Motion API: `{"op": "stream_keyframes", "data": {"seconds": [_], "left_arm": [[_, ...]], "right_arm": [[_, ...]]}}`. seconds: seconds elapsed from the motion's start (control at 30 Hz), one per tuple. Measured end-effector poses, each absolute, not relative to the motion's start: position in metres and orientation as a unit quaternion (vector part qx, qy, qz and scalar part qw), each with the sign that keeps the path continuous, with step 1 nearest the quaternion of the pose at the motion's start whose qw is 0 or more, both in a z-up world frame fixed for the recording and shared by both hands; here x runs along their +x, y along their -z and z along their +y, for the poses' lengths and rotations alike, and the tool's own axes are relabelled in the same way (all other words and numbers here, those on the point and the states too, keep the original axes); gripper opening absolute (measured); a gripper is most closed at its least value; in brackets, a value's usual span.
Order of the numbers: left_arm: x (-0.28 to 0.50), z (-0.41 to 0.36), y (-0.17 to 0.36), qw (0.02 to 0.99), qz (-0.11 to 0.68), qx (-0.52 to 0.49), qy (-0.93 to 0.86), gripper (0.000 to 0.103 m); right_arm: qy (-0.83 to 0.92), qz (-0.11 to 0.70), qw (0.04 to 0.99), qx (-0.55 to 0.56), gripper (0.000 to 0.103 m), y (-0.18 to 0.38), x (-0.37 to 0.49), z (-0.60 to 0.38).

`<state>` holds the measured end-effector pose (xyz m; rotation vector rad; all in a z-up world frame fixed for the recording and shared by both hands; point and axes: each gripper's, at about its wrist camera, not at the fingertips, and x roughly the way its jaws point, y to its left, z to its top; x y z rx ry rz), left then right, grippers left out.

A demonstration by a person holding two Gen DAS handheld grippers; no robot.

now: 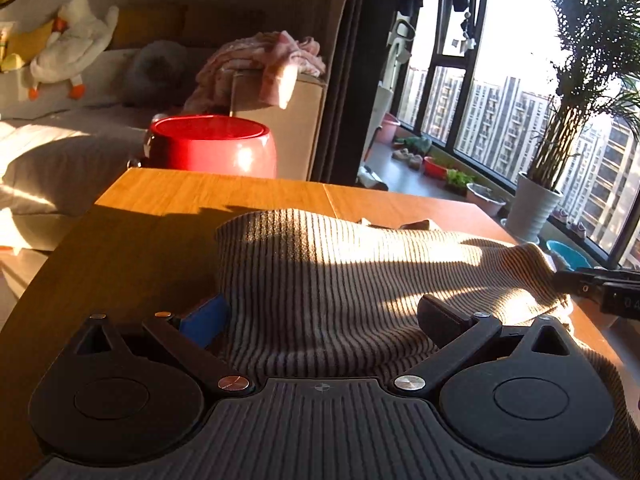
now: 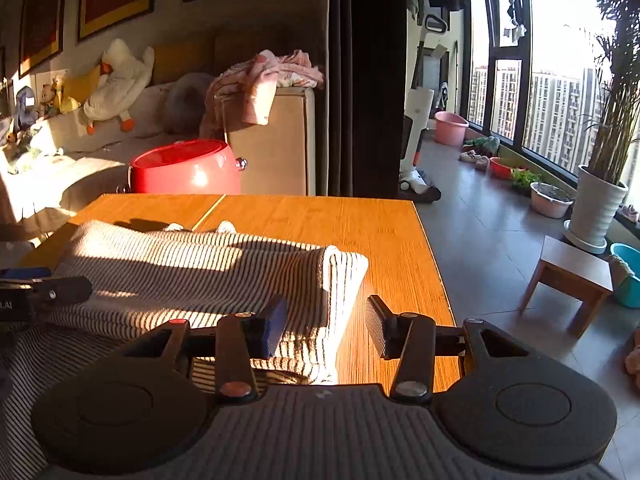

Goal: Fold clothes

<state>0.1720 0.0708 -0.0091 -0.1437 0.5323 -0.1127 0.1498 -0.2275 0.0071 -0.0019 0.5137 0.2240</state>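
Observation:
A brown-and-white striped garment [image 1: 320,264] lies folded over on the wooden table [image 1: 180,200]. My left gripper [image 1: 324,316] stands open and wide at its near edge. The blue-padded finger is beside the cloth's left side, and the other finger rests on top of the fabric. In the right wrist view the garment [image 2: 180,276] ends in a white hem [image 2: 340,280]. My right gripper [image 2: 326,326] is open, with that hem corner lying loose between its fingers. Each gripper shows at the edge of the other's view: the right gripper [image 1: 600,288] and the left gripper [image 2: 40,292].
A red round tub [image 2: 184,172] stands behind the table's far edge, in front of a sofa with a plush duck [image 2: 116,84]. To the right are tiled floor, a small wooden stool [image 2: 572,272], a blue basin [image 2: 628,280] and a potted palm [image 2: 596,204] by the window.

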Motion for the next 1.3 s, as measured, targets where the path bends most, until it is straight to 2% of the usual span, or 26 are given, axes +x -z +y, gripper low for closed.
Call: {"op": "stream_keyframes", "data": {"seconds": [0.17,0.37,0.53,0.7,0.77,0.87,1.03,1.17,1.2,1.3], "left_arm": [[0.171,0.065,0.008,0.962,0.261,-0.055,0.058,0.103],[0.164,0.071,0.0,0.965,0.253,-0.05,0.056,0.103],[0.167,0.066,-0.016,0.963,0.241,-0.068,0.094,0.101],[0.181,0.048,0.0,0.959,0.257,-0.043,0.111,0.097],[0.184,0.049,0.005,0.96,0.258,-0.042,0.105,0.097],[0.185,0.049,0.009,0.96,0.258,-0.037,0.105,0.098],[0.184,0.049,0.011,0.959,0.259,-0.039,0.108,0.1],[0.181,0.052,0.011,0.958,0.26,-0.049,0.113,0.101],[0.18,0.054,0.011,0.958,0.259,-0.053,0.114,0.101],[0.179,0.059,0.012,0.957,0.256,-0.067,0.121,0.103]], "right_arm": [[-0.19,0.241,0.951,0.04,0.045,-0.026,0.146,-0.218],[-0.157,0.313,0.937,-0.003,0.045,0.009,0.171,-0.2],[-0.161,0.298,0.941,0.008,0.045,0.013,0.163,-0.21],[-0.146,0.268,0.952,0.002,0.045,-0.002,0.153,-0.214],[-0.136,0.295,0.946,-0.014,0.045,0.004,0.158,-0.218],[-0.131,0.323,0.937,0.02,0.054,0.016,0.166,-0.236],[-0.144,0.277,0.95,0.001,0.051,-0.006,0.162,-0.226],[-0.15,0.33,0.932,-0.028,0.054,0.011,0.182,-0.212],[-0.146,0.325,0.934,-0.034,0.056,0.014,0.183,-0.211],[-0.167,0.303,0.938,-0.032,0.055,-0.007,0.182,-0.209]]}}
